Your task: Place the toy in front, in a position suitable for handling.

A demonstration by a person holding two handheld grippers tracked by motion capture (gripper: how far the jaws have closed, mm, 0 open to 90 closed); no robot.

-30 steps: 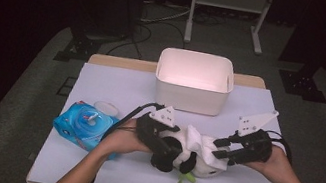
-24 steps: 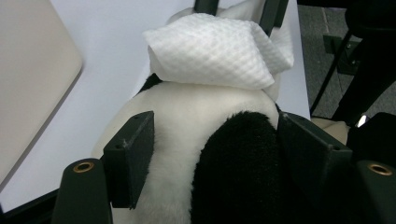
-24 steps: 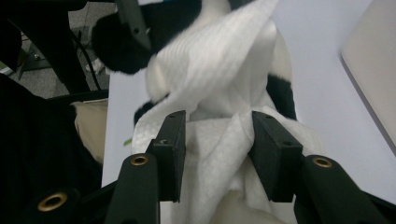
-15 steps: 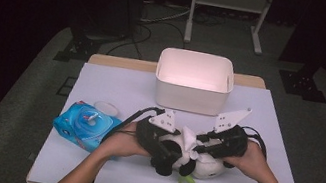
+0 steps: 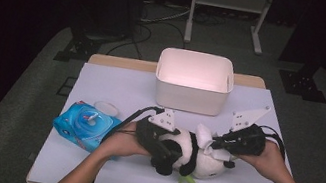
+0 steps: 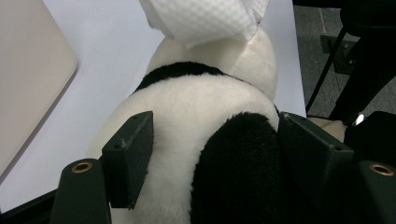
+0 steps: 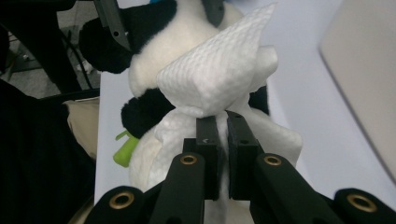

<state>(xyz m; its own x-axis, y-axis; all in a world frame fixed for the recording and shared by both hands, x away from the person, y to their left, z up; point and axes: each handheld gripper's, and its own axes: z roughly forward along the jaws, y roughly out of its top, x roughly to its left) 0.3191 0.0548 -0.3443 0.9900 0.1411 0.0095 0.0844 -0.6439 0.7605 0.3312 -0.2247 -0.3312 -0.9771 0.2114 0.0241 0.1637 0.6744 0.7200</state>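
Note:
A black-and-white panda plush (image 5: pixel 190 157) lies near the table's front edge, a green sprig (image 5: pixel 184 180) under it. My left gripper (image 5: pixel 167 154) comes in from the left and is shut on the panda's body (image 6: pixel 196 107), with its pads (image 6: pixel 133 154) pressing into the fur on both sides. A white wipe (image 7: pixel 219 74) rests on the panda's pale end. My right gripper (image 7: pixel 223 126) reaches in from the right. Its jaws have just been closing and now pinch a fold of the wipe (image 5: pixel 215 152) between them.
A white bin (image 5: pixel 190 99) stands behind the panda at the table's middle back. A blue pack of wipes (image 5: pixel 86 126) lies at the front left, a small white lid (image 5: pixel 106 108) just behind it. Both forearms enter over the front edge.
The right gripper swung in leftward onto the panda, then eased back slightly. Its jaws went from open to shut on the wipe. The left gripper and the panda stayed in place.

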